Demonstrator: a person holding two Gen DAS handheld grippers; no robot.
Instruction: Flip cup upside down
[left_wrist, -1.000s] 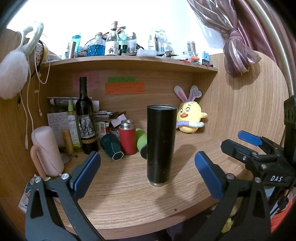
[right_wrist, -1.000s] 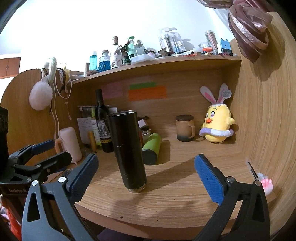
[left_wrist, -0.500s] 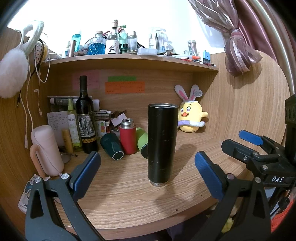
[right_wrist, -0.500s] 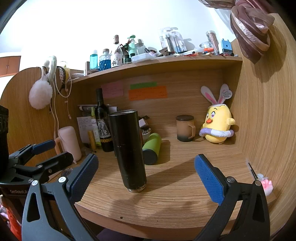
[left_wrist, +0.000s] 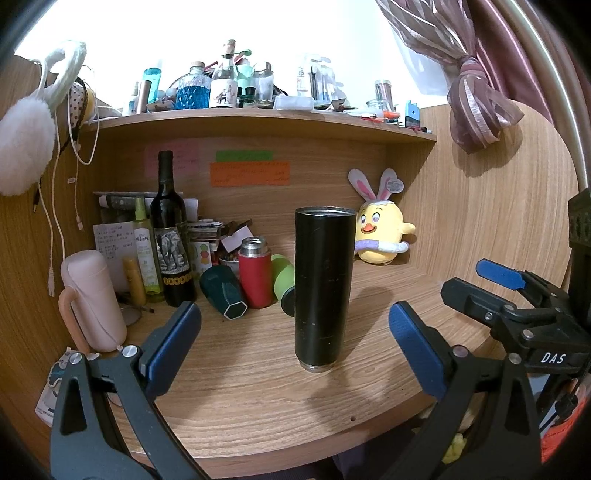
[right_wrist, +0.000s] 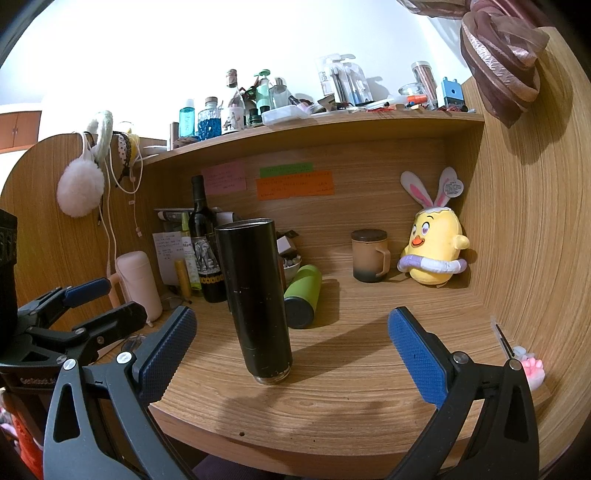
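A tall black cylindrical cup (left_wrist: 321, 288) stands upright on the wooden desk (left_wrist: 258, 398), open mouth up; it also shows in the right wrist view (right_wrist: 258, 299). My left gripper (left_wrist: 293, 336) is open and empty, its blue pads either side of the cup's lower part but nearer the camera, not touching. My right gripper (right_wrist: 291, 339) is open and empty, back from the cup, which stands left of centre between its pads. The right gripper shows at the right of the left wrist view (left_wrist: 517, 295); the left gripper shows at the left of the right wrist view (right_wrist: 74, 314).
Behind the cup lie a green bottle (right_wrist: 303, 295), a red flask (left_wrist: 255, 273) and a dark green cup (left_wrist: 225, 295). A wine bottle (left_wrist: 170, 236), a pink mug (left_wrist: 92, 299), a brown mug (right_wrist: 369, 254) and a yellow plush (right_wrist: 436, 243) stand near the back wall.
Both grippers have drifted slightly; the cup sits a little lower and nearer in the left wrist view. The cup has not moved and both grippers stay open.
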